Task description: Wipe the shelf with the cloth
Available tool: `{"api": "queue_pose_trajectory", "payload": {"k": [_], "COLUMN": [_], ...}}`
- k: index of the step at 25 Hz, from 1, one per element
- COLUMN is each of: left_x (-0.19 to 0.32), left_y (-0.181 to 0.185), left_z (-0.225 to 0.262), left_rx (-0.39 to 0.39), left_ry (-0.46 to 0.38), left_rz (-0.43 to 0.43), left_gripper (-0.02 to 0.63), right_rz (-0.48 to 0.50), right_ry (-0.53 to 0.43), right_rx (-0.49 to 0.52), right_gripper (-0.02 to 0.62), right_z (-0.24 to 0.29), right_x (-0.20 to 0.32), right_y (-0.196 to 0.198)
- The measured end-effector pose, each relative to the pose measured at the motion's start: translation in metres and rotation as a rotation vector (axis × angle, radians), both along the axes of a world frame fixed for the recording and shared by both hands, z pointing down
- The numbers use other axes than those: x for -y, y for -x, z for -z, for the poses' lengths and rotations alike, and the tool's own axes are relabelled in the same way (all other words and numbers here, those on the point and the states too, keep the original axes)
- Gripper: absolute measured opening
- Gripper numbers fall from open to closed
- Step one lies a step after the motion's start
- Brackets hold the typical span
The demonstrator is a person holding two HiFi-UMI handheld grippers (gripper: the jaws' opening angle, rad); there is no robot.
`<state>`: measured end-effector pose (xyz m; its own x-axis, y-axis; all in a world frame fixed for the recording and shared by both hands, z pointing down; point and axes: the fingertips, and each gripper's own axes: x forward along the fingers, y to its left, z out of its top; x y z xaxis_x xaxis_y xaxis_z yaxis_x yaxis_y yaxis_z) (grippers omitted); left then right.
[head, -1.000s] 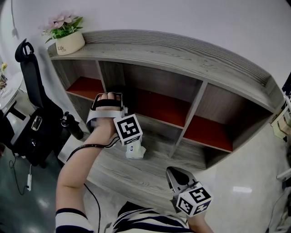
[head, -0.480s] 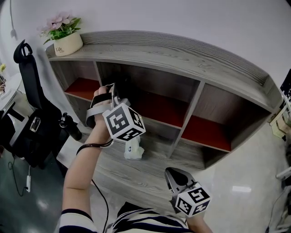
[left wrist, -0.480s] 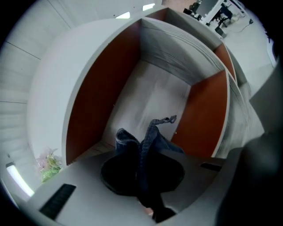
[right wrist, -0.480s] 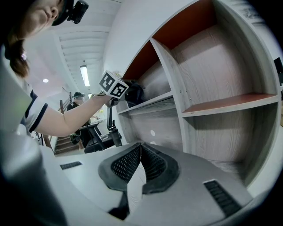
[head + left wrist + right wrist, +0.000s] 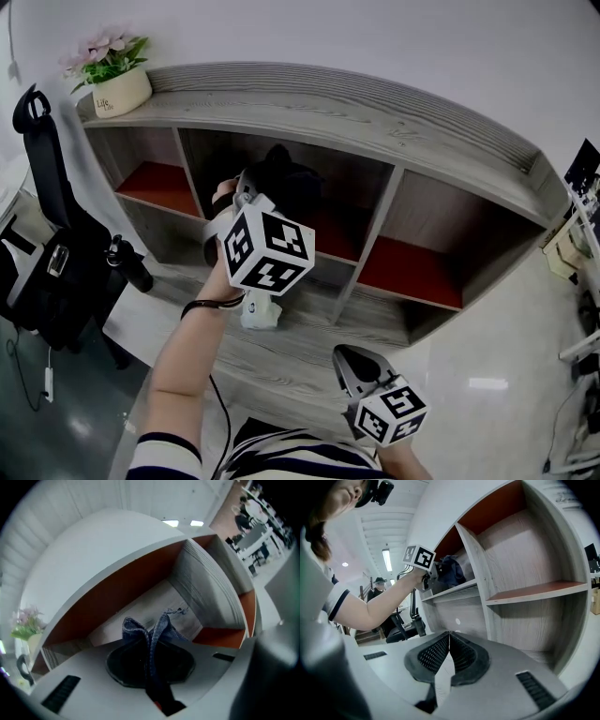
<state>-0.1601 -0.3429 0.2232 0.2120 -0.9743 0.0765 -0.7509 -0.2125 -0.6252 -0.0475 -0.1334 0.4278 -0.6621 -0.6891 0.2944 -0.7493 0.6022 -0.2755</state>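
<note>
the shelf (image 5: 394, 117) stands against the wall, its upper row split into three compartments side by side. a potted plant (image 5: 117, 80) sits on its top at the left end, and a chair (image 5: 47, 253) stands just left of the shelf. the left hand-held gripper (image 5: 246, 187) is at the front of the middle compartment, with the cloth (image 5: 286, 173) between its jaws. the right hand-held gripper (image 5: 354, 366) is lower, before the shelf, well apart from the left one.

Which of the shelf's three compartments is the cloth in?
The middle compartment: the left gripper holds the dark blue cloth there. The outer compartments show bare red floors.
</note>
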Motion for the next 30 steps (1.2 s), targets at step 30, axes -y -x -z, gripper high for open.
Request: {"api": "queue_pose_trajectory", "payload": {"k": [30], "left_x": [-0.024], "left_y": [-0.117], "left_z": [0.057], "left_rx": [-0.919], "left_ry": [0.047], "left_rz": [-0.726], "left_gripper": [0.035], "right_rz": [-0.094], "right_ry": [0.0], "right_rx": [-0.045], "right_gripper": [0.026], "right_z": [-0.003], "right_x": [-0.004], "right_y": [-0.023]}}
